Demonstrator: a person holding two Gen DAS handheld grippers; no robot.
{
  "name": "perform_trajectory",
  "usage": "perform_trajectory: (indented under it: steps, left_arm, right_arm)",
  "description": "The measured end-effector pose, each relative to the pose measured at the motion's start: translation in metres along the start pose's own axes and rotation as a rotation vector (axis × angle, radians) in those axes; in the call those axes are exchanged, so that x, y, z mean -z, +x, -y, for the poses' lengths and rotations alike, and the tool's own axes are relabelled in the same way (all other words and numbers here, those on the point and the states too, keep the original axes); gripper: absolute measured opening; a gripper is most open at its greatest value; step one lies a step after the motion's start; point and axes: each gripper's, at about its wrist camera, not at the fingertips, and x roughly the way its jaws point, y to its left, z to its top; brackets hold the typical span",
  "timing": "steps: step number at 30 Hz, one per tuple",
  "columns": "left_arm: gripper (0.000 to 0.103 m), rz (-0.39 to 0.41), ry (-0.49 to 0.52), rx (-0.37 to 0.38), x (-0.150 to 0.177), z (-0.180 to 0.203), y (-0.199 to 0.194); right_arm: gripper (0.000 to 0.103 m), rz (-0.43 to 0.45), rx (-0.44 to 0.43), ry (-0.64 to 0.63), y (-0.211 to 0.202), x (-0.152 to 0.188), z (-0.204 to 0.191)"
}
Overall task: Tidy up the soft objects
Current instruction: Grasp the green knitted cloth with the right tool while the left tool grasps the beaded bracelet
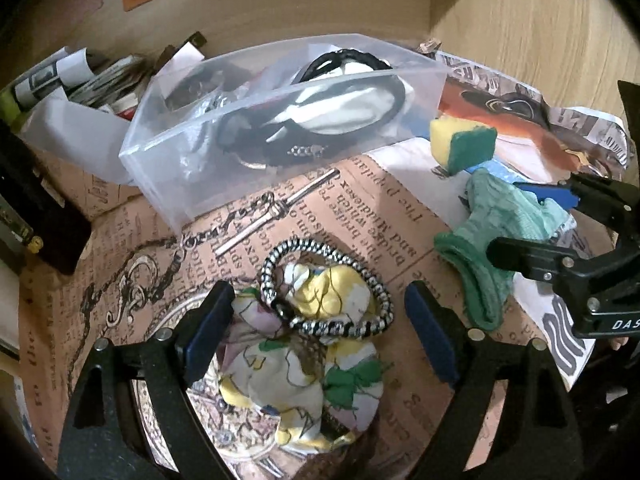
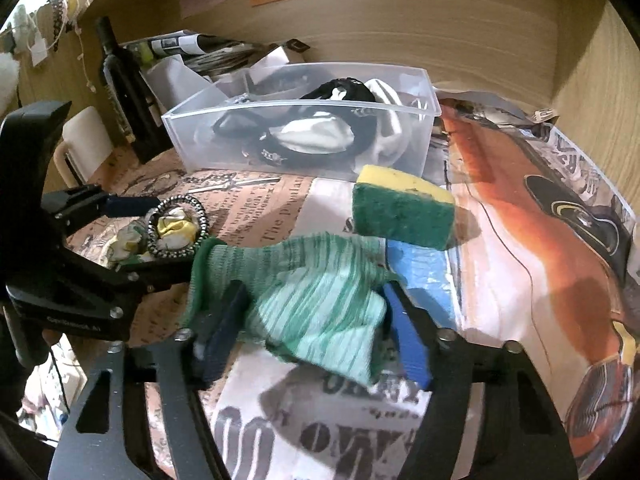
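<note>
A crumpled white, yellow and green cloth (image 1: 304, 364) lies between the fingers of my open left gripper (image 1: 320, 336), with a black-and-white beaded bracelet (image 1: 324, 288) on top. It also shows in the right wrist view (image 2: 172, 232). My right gripper (image 2: 316, 328) is shut on a green striped cloth (image 2: 316, 292), also seen in the left wrist view (image 1: 492, 232). A yellow and green sponge (image 2: 404, 208) (image 1: 460, 140) sits just beyond it. A clear plastic bin (image 2: 304, 136) (image 1: 280, 120) behind holds black and white soft items.
Printed newspaper sheets (image 2: 520, 240) cover the wooden shelf. A metal chain with a bar (image 1: 256, 216) lies in front of the bin. A dark bottle (image 2: 120, 88) and rolled papers (image 2: 188, 46) stand at the back left. Wooden walls close in behind and right.
</note>
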Motion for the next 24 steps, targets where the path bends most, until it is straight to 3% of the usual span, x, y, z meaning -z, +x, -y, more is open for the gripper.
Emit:
perform_trajectory:
  steps: [3, 7, 14, 19, 22, 24]
  left_arm:
    - [0.087, 0.0, -0.015, 0.012, -0.003, -0.001, 0.002]
    - [0.071, 0.011, -0.007, 0.014, -0.004, 0.002, 0.002]
    - [0.063, 0.02, -0.027, 0.018, -0.007, -0.003, -0.001]
    - [0.062, 0.074, -0.038, 0.022, -0.012, -0.007, -0.016]
    - [0.048, 0.101, -0.041, 0.028, -0.017, -0.009, -0.024]
    - [0.045, 0.105, -0.045, 0.032, -0.018, -0.011, -0.025]
  right_arm:
    - [0.049, 0.005, -0.002, 0.006, 0.0, 0.001, 0.001]
    - [0.041, 0.01, -0.011, 0.022, 0.0, 0.0, 0.005]
    - [0.038, 0.02, -0.021, 0.035, 0.0, -0.001, 0.005]
    - [0.037, 0.033, -0.028, 0.038, -0.002, -0.002, 0.005]
    - [0.036, 0.045, -0.032, 0.034, -0.005, -0.004, 0.004]
    - [0.036, 0.053, -0.034, 0.03, -0.007, -0.005, 0.003]
